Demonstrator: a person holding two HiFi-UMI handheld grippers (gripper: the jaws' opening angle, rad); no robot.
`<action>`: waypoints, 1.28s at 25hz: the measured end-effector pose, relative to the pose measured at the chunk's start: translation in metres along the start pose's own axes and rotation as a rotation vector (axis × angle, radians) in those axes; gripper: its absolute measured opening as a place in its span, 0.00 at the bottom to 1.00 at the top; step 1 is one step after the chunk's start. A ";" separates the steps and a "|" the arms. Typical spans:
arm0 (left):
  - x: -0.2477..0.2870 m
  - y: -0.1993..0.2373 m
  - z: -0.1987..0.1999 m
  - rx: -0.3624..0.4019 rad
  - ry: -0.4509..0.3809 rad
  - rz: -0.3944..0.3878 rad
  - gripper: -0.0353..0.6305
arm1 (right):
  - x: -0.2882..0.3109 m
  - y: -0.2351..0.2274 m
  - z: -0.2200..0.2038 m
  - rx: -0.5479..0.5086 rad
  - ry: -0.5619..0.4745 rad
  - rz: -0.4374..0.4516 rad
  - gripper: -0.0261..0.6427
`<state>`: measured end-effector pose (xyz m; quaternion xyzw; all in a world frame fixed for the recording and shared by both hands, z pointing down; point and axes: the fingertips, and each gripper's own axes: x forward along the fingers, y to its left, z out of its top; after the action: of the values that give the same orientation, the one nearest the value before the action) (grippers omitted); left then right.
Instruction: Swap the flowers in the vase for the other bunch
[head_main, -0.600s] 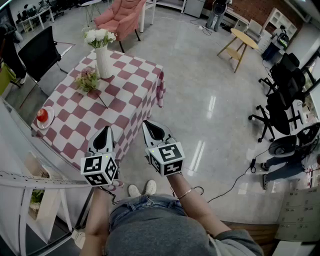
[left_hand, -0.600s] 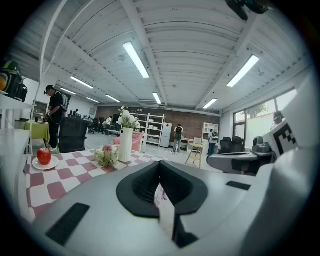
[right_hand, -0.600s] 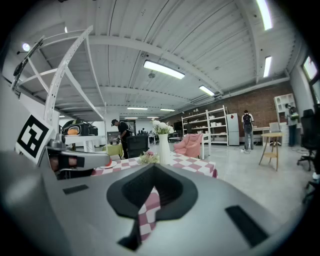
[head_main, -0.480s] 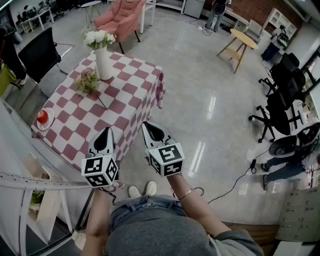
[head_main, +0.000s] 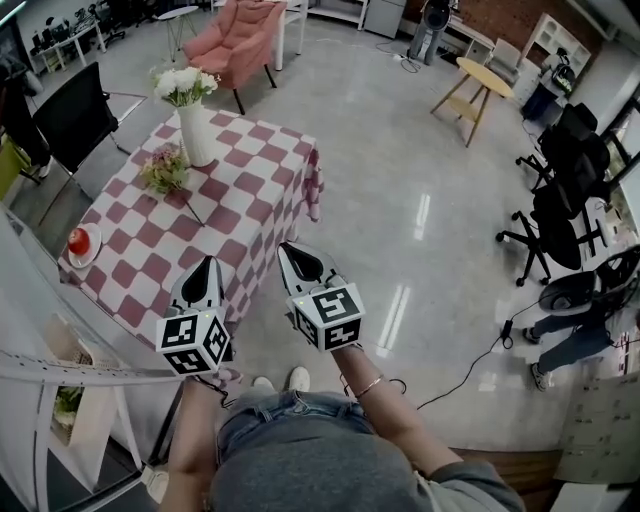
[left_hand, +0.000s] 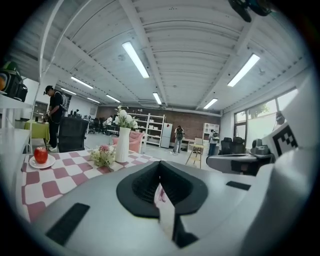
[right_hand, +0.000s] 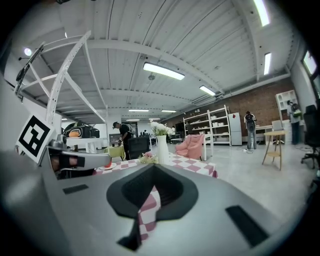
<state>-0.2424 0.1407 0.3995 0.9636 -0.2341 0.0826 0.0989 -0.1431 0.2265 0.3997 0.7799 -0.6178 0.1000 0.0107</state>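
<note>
A white vase (head_main: 195, 132) holding a bunch of white flowers (head_main: 180, 82) stands upright near the far end of a table (head_main: 245, 205) draped in a red-and-white checked cloth. The other bunch (head_main: 164, 168), pink blooms with green leaves, lies flat on the cloth just beside the vase's foot, on its near side, with its stems pointing toward the middle of the table. A small plate (head_main: 78, 246) carrying a red apple (head_main: 79, 239) sits well apart from both, close to the table's left edge. At the near end of the table a person stands with a gripper in each hand, both pointing toward the vase and tipped slightly downward. In the head view the left gripper (head_main: 206, 264) hangs over the cloth's near edge, while the right gripper (head_main: 291, 256) hangs beside it over the shiny floor (head_main: 420, 200) off the table's corner. Each gripper's own view shows its jaws pressed together with nothing between them, well short of either bunch. Beyond the table stand a pink armchair (head_main: 240, 35) and a black office chair (head_main: 72, 112), with a small round wooden table (head_main: 487, 82) farther to the right.
</note>
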 end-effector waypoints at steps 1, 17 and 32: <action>0.001 -0.002 0.001 -0.001 -0.004 0.004 0.08 | -0.002 -0.004 0.000 0.000 0.003 -0.003 0.05; 0.056 -0.011 0.013 0.016 -0.013 0.049 0.08 | 0.011 -0.070 0.001 0.019 0.001 -0.025 0.05; 0.194 0.060 0.026 -0.032 0.005 0.084 0.08 | 0.152 -0.128 0.015 -0.001 0.045 0.014 0.05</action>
<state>-0.0970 -0.0016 0.4235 0.9510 -0.2755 0.0855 0.1113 0.0158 0.1084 0.4244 0.7730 -0.6230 0.1172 0.0241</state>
